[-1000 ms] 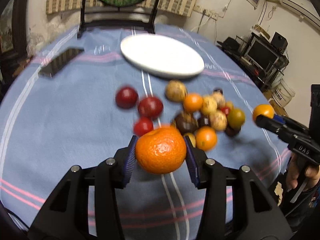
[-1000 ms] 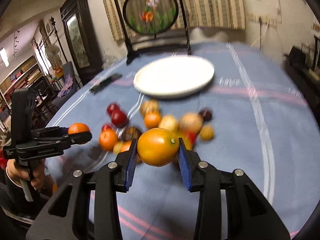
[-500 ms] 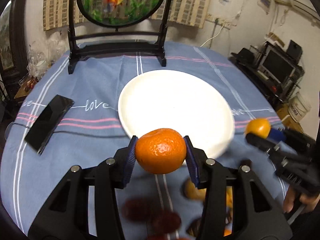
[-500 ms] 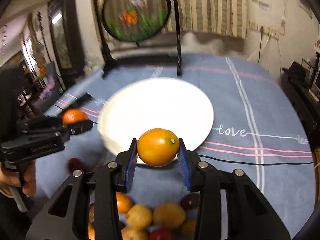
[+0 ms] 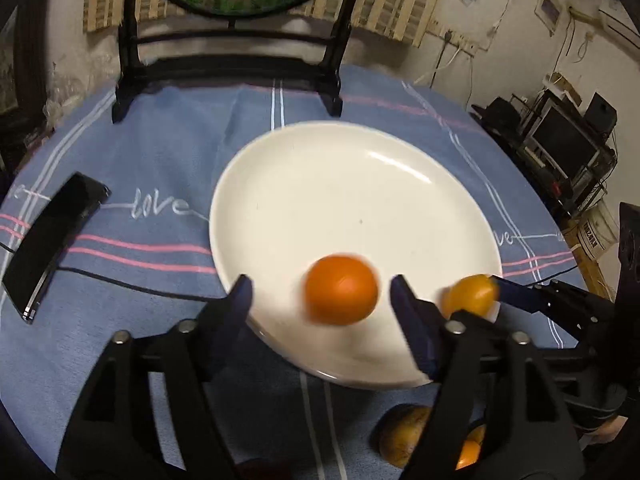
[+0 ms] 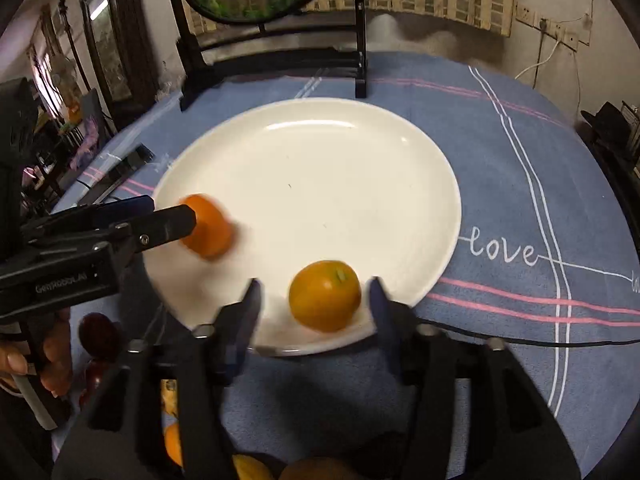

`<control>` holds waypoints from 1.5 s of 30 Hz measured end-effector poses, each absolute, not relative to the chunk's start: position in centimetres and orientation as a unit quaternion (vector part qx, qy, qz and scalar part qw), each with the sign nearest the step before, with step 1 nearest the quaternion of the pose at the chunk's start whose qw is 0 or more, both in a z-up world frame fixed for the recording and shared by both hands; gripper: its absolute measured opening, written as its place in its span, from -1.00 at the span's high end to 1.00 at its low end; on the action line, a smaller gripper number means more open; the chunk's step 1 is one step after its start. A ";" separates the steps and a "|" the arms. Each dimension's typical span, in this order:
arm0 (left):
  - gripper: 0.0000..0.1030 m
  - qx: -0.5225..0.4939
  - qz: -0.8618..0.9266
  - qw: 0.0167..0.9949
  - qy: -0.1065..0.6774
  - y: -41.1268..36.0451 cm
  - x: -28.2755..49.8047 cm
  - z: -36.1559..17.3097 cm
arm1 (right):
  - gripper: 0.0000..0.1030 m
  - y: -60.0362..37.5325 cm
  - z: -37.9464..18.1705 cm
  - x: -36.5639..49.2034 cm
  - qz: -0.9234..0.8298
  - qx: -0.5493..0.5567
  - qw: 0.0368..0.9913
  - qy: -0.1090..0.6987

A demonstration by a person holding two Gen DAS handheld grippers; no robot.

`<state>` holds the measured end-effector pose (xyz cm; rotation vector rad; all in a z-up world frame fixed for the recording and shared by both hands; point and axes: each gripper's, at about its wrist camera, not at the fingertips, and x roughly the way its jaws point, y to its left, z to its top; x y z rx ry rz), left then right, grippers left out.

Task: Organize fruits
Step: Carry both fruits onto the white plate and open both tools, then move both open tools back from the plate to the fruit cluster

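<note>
Both fruits loose over the near rim of the plate

Clearly, in the left wrist view, the left gripper (image 5: 320, 292) has just been opening; its jaws stand apart, and the blurred mandarin (image 5: 341, 289) between them touches neither pad, over the near part of the white plate (image 5: 304, 184). To its right the right gripper (image 5: 516, 296) reaches in beside a yellow-orange fruit (image 5: 470, 296). A black phone (image 5: 52, 236) lies at far left on the blue tablecloth (image 5: 160, 148), a dark cable running near it. A black-framed round screen (image 5: 232, 60) stands at the far side. More fruit (image 5: 404, 436) shows near, partly hidden by the right finger.

Next, the right wrist view: the right gripper (image 6: 314, 300) has also just been opening, jaws apart, with the yellow-orange fruit (image 6: 325, 295) free between them on the plate's near rim. The left gripper (image 6: 160, 216) partly covers the mandarin (image 6: 210, 226). Dark red fruits (image 6: 98, 336) lie near left.
</note>
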<state>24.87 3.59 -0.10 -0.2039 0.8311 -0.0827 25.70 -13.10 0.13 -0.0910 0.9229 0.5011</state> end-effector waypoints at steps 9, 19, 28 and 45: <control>-0.57 -0.072 -0.035 0.923 0.375 3.0 22.9 1.0 | -0.27 -16.0 2.8 22.8 0.220 -0.011 0.889 0.401; -0.72 -0.088 -0.010 0.918 0.387 4.6 17.3 0.5 | -0.39 -22.1 3.6 16.0 0.171 0.026 0.910 0.376; -0.82 -0.056 -0.005 0.920 0.387 3.2 10.3 0.8 | -0.39 -23.7 1.6 11.1 0.176 0.036 0.900 0.397; -0.83 -0.074 -0.009 0.903 0.424 2.3 4.3 -1.4 | -0.40 -23.3 0.1 6.7 0.199 0.015 0.890 0.410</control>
